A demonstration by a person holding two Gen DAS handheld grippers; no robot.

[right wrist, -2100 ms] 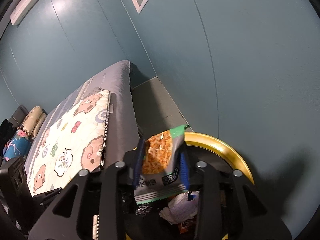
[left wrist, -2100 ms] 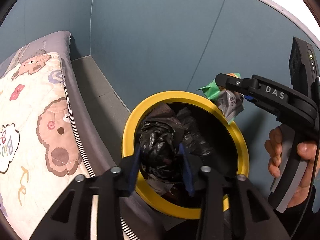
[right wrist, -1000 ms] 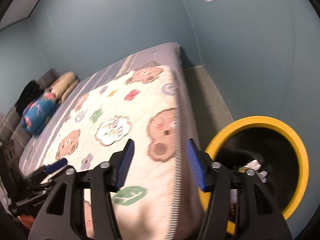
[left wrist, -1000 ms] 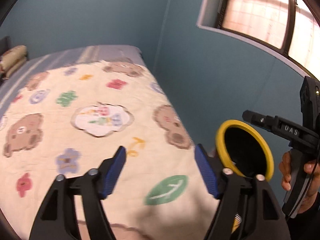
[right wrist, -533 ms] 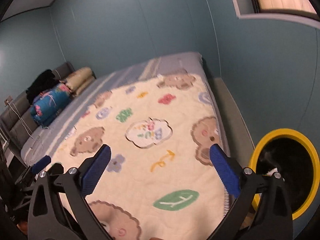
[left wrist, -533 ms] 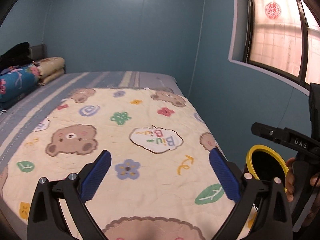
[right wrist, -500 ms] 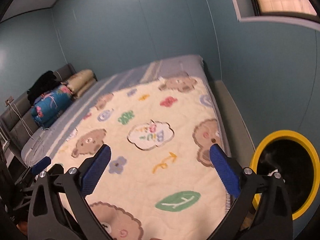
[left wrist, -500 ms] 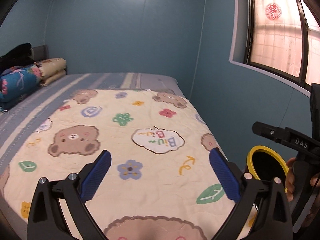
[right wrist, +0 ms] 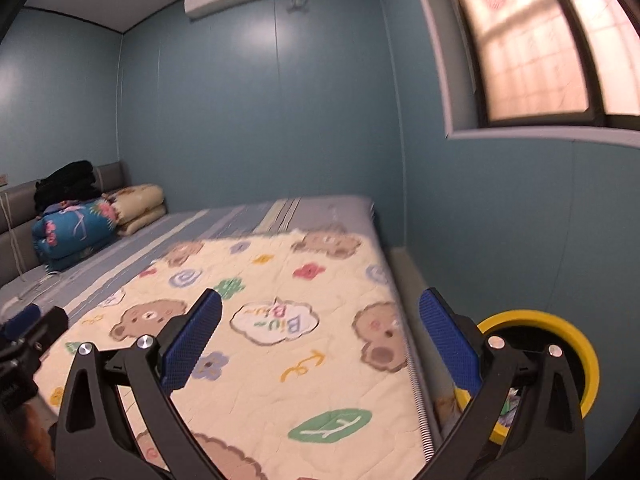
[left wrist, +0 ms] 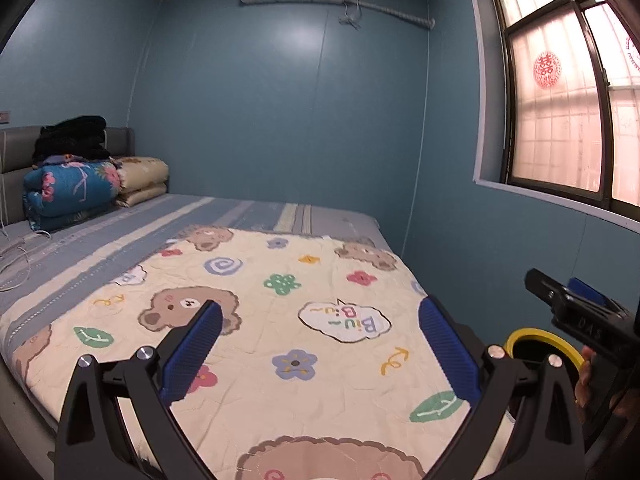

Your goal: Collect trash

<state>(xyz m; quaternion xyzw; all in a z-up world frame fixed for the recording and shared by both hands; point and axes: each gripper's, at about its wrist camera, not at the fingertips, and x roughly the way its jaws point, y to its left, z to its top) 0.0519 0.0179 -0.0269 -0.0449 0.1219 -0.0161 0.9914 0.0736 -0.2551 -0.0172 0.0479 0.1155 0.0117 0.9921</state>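
I am holding the left tongs [left wrist: 318, 344] and right tongs [right wrist: 320, 342] released and empty over the bed [left wrist: 256, 320], searching more trash for the yellow-rimmed bin [right wrist: 580, 344].

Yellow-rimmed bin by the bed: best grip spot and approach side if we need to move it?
Take the yellow-rimmed bin by its rim, one finger inside and one outside, coming from above: the rim is a raised, exposed lip around an open top. Choose the arc away from the bed; the bed edge crowds the near side. Both grippers are open, probably wide enough.
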